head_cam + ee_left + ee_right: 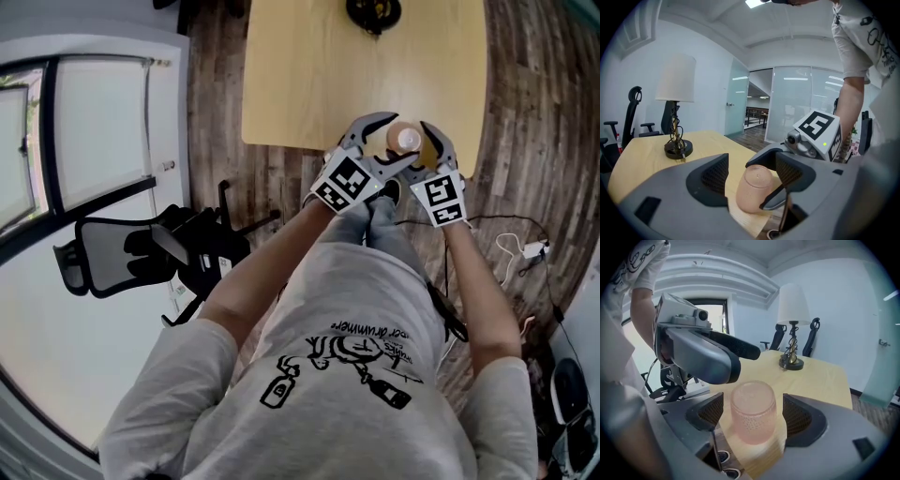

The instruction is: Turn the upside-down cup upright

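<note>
A pink textured cup stands upside down on the wooden table, close to its near edge. Both grippers reach in around it from my side. In the left gripper view the cup sits between the jaws of my left gripper, which stand wide with a gap at the left pad. In the right gripper view the cup stands between the jaws of my right gripper, and space shows on both sides. The left gripper's finger crosses just above and behind the cup.
A table lamp with a white shade and a dark twisted base stands at the table's far side. A black office chair is on the floor to the left. Cables lie on the floor at the right.
</note>
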The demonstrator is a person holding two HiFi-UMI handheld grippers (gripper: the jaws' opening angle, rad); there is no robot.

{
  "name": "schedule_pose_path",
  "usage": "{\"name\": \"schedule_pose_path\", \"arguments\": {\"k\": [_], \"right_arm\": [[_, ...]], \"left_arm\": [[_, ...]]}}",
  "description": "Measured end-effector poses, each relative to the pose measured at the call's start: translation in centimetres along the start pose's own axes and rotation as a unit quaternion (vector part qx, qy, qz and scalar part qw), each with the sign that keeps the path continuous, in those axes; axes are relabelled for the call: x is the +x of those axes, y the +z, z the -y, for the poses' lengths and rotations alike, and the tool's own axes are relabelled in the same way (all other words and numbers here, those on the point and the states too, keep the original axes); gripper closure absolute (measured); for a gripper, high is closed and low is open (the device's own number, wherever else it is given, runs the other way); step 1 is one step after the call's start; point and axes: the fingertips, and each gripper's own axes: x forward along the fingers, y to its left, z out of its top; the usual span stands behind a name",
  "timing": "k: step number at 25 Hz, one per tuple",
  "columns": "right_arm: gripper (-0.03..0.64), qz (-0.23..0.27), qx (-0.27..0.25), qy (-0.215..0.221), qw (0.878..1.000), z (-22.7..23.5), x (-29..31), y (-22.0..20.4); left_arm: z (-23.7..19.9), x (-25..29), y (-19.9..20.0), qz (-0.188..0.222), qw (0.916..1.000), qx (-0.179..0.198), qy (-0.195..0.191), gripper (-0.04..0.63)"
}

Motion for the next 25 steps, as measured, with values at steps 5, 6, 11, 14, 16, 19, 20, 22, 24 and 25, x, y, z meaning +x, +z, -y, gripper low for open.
{"name": "schedule_pose_path", "arguments": {"k": [5,6,11,14,16,19,20,22,24,25], "right_arm": [[0.253,0.046,0.009,-0.009,0.999,-0.3,-3.6,4.8],[0.255,0.054,0.015,-0.011,0.998,-0.3,-4.4,5.9],[0.283,0.101,0.05,-0.024,0.993,-0.7,-8.6,11.3],[0.405,0.113,0.069,-0.036,0.991,-1.1,-10.6,13.5],[0.456,0.118,0.084,-0.043,0.989,-1.4,-11.8,14.8],[0.516,0.13,0.106,-0.051,0.984,-1.9,-13.4,16.5],[0.527,0.135,0.113,-0.052,0.983,-2.1,-13.9,17.1],[0.541,0.145,0.121,-0.053,0.981,-2.5,-14.6,18.3],[0.55,0.153,0.126,-0.054,0.979,-3.0,-15.3,19.3],[0.552,0.157,0.128,-0.053,0.978,-3.4,-15.6,19.9]], "left_arm": [[-0.6,-3.9,4.0,0.046,0.9986,-0.018,0.021,0.288],[-0.6,-4.8,5.1,0.058,0.9977,-0.024,0.027,0.288],[0.1,-9.1,9.9,0.111,0.9912,-0.063,0.036,0.409],[0.6,-11.1,12.1,0.134,0.9866,-0.083,0.041,0.522],[0.8,-12.1,13.3,0.141,0.9848,-0.092,0.044,0.555],[1.3,-13.0,14.3,0.139,0.9847,-0.097,0.04,0.582],[1.4,-13.3,14.6,0.138,0.9845,-0.101,0.039,0.584],[1.7,-13.9,15.0,0.137,0.9842,-0.107,0.036,0.586],[2.2,-14.7,15.3,0.133,0.9846,-0.108,0.034,0.586],[2.4,-15.1,15.5,0.13,0.9848,-0.11,0.036,0.586]]}}
